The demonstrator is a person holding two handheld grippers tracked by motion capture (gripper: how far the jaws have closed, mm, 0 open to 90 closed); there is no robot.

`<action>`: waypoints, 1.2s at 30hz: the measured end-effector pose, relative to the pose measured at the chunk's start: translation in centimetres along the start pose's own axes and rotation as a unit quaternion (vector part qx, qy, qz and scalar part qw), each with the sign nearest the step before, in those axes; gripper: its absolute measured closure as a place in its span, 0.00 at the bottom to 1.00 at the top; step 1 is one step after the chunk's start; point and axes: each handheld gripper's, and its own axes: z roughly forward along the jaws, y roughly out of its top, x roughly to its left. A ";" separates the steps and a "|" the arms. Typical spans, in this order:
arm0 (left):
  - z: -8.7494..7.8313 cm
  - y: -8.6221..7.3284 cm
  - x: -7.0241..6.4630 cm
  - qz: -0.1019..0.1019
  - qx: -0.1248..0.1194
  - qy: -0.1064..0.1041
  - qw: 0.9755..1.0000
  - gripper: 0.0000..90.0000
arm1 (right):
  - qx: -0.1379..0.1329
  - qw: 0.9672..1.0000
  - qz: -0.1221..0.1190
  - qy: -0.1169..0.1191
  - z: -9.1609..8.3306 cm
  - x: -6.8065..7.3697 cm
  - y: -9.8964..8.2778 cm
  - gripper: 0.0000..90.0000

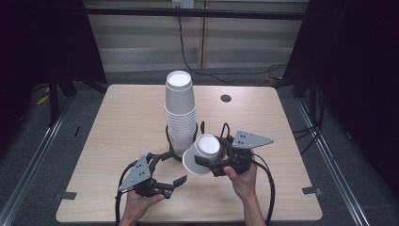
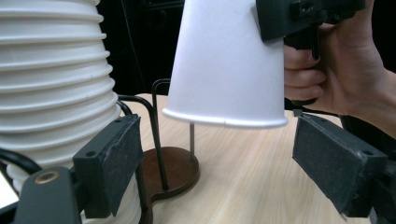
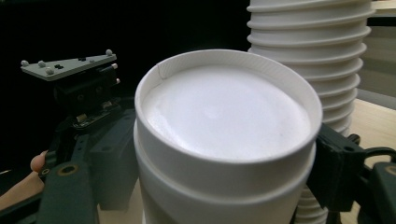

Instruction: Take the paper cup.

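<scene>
Cup first: a white paper cup, upside down and tilted, is clamped between the jaws of the right gripper, its flat bottom turned up toward that gripper's own camera and its wide rim hanging clear above the table. In the right gripper view the black pads press on both sides of the cup near its bottom end. Just beyond the held cup, on the far side from the right hand, rises the tall stack of upturned cups, standing on a dark wire holder with a round brown base. The left gripper sits low beside that base, on the near side of the stack, gripped by the left hand. Its jaws stand apart with nothing between the pads; in the left gripper view one pad lies close against the ribbed rims of the stack, though I cannot tell whether it touches, and the other pad hangs free over bare wood. The lifted cup hovers ahead of those open jaws, above them.
</scene>
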 end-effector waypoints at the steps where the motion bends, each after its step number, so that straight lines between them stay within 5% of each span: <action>1: 0.1 0.1 -0.1 0.001 -0.001 -0.003 1.000 0.17 | 0.003 1.000 0.000 0.004 0.2 0.1 -0.1 0.25; 19: 0.7 -1.0 -0.1 0.002 0.017 -0.029 0.999 0.15 | 0.016 0.999 0.022 0.042 3.1 1.0 -2.5 0.25; 30: 1.8 -1.7 0.2 -0.006 0.047 -0.044 0.998 0.09 | 0.019 0.998 0.026 0.055 4.1 1.5 -2.7 0.25; 36: 1.6 -1.7 0.4 -0.004 0.039 -0.043 0.998 0.12 | 0.016 0.998 0.024 0.056 4.6 1.6 -2.6 0.25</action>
